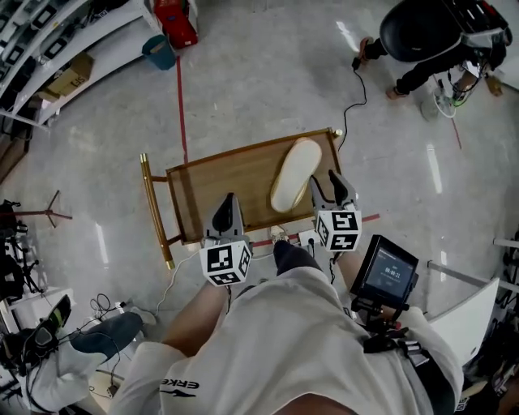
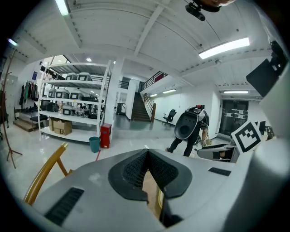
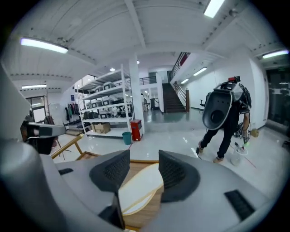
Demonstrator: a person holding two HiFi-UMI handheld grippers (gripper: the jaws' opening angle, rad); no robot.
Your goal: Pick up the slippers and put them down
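A single cream slipper [image 1: 295,173] lies sole-up on the right part of a low wooden table [image 1: 219,186] with a gold frame. My right gripper [image 1: 326,180] hovers at the slipper's near right edge. Its jaws stand apart with nothing pressed between them. In the right gripper view the slipper [image 3: 138,186] shows below, through the gap of the right gripper [image 3: 144,156]. My left gripper [image 1: 229,199] hangs over the table's near middle, apart from the slipper. In the left gripper view the tips of the left gripper [image 2: 147,152] meet, and nothing is held.
A person [image 1: 430,40] with a black shell pack bends over on the floor at the far right. A teal bucket [image 1: 160,51] and a red box [image 1: 177,20] stand by white shelving at the far left. A black cable [image 1: 354,97] runs to the table's corner.
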